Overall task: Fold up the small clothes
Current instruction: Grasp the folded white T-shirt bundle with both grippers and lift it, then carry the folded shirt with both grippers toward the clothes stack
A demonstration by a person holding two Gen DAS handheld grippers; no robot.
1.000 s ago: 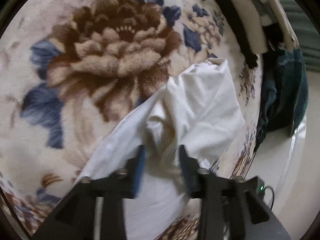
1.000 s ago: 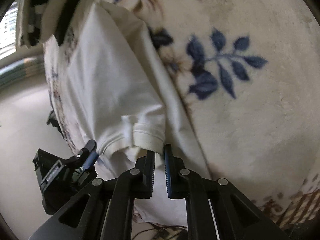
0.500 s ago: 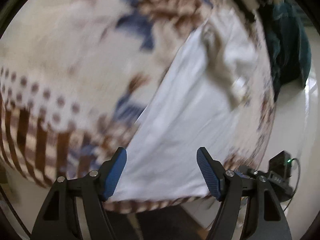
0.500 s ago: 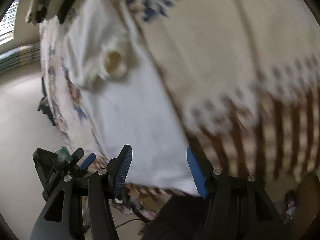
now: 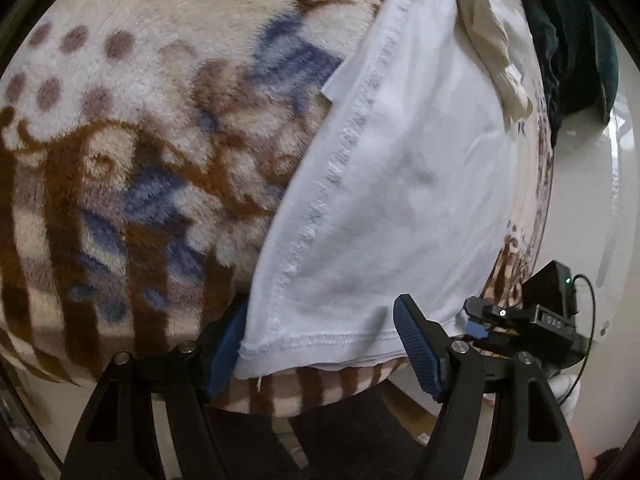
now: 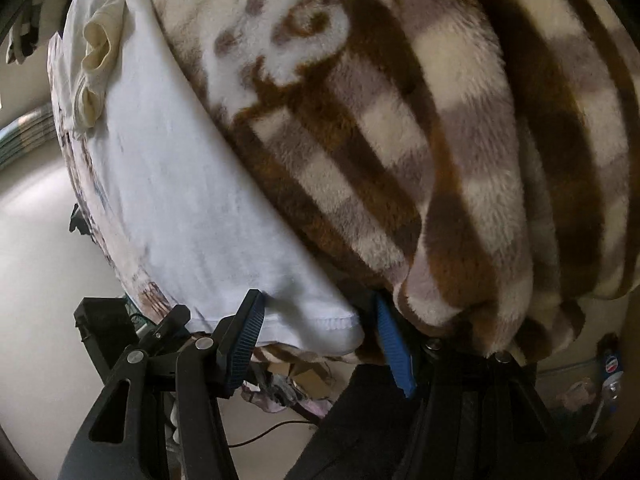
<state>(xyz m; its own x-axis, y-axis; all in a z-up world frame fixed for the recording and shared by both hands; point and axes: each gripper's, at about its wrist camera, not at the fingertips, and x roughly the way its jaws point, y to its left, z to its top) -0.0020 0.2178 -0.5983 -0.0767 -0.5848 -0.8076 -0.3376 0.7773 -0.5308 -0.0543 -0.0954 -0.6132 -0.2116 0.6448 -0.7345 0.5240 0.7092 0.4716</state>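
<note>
The white shirt [image 5: 392,184] lay flat on the patterned blanket [image 5: 132,152], its sleeves folded in at the far end; the lengthwise fold remained. My left claw [image 5: 320,350] and right claw [image 6: 316,340] stood wide, straddling the near hem corners without pinching. A second earlier both were up at the sleeves, the right nearly closed.

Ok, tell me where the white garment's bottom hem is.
The hem lies at the blanket's near edge, between the open left hand-held gripper pads.
</note>
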